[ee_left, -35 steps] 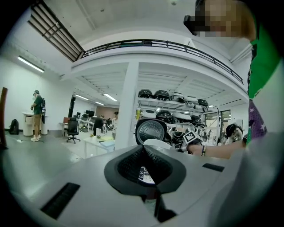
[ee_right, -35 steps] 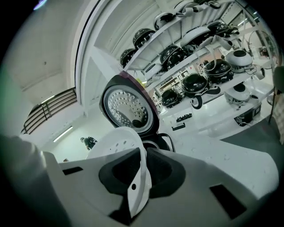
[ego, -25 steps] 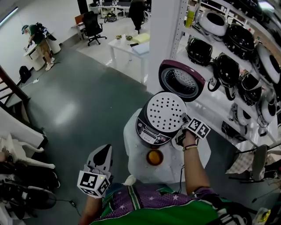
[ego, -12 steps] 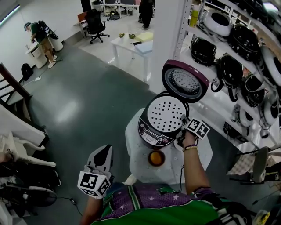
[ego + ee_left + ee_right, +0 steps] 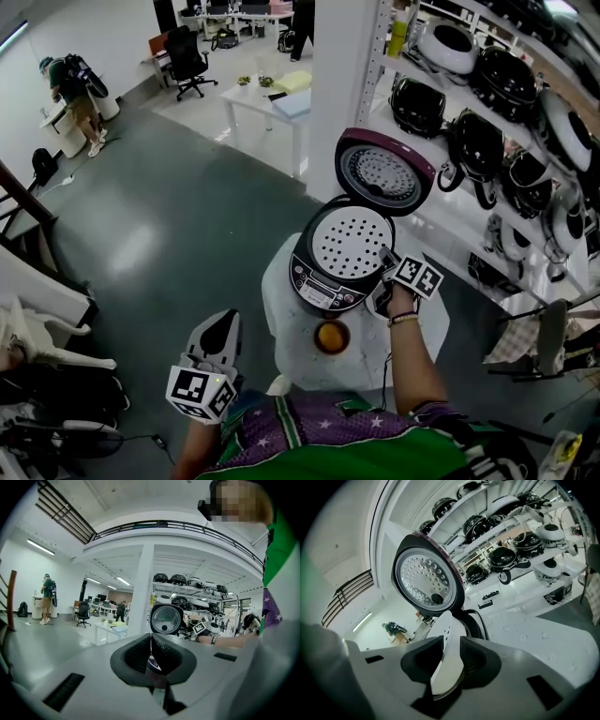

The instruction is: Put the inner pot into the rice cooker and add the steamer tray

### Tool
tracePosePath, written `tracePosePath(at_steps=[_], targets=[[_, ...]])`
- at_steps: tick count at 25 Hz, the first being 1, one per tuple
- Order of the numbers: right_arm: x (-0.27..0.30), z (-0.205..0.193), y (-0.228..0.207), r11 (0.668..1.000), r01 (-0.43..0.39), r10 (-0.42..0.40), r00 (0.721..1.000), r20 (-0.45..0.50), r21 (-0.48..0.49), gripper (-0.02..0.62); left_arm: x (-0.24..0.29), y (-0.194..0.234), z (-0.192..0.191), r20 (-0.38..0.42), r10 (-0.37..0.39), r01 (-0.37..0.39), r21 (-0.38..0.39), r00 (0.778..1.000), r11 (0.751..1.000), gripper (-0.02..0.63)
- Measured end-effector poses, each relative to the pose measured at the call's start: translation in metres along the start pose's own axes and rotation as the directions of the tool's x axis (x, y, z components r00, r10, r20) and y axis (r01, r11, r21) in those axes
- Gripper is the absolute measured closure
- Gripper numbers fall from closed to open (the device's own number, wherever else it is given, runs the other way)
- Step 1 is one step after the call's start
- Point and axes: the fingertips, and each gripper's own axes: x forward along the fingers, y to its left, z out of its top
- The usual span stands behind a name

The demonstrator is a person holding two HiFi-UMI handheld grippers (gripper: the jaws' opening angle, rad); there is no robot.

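My right gripper (image 5: 384,258): jaws have just been parting, with the tray (image 5: 350,241) rim between them. The tray lies flat across the cooker (image 5: 317,289) mouth, as it did a second ago, below the raised lid (image 5: 382,172). My left gripper (image 5: 221,321): jaws together, empty, low and well apart.

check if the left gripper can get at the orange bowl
Probably yes: the left gripper is shut and empty beside the table, nothing stands between it and the orange bowl, though its jaws must open first.
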Motion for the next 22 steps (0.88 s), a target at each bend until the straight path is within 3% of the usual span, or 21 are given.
tracePosePath(at_steps=[3,10,22], targets=[[-0.007,-0.002,0.002,1.0,-0.004,0.004,1.0,0.005,0.003,0.482,-0.001,-0.001,0.0,0.0,-0.02,0.02,0.0,1.0,1.0,0.581],[-0.013,-0.007,0.001,1.0,0.015,-0.015,1.0,0.017,0.015,0.553,-0.008,0.002,0.001,-0.003,-0.029,0.029,-0.003,1.0,1.0,0.581],[-0.005,-0.027,-0.009,0.998,0.07,-0.07,0.997,-0.041,0.003,0.543,-0.022,0.013,-0.004,-0.005,0.013,-0.014,-0.019,1.0,1.0,0.581]])
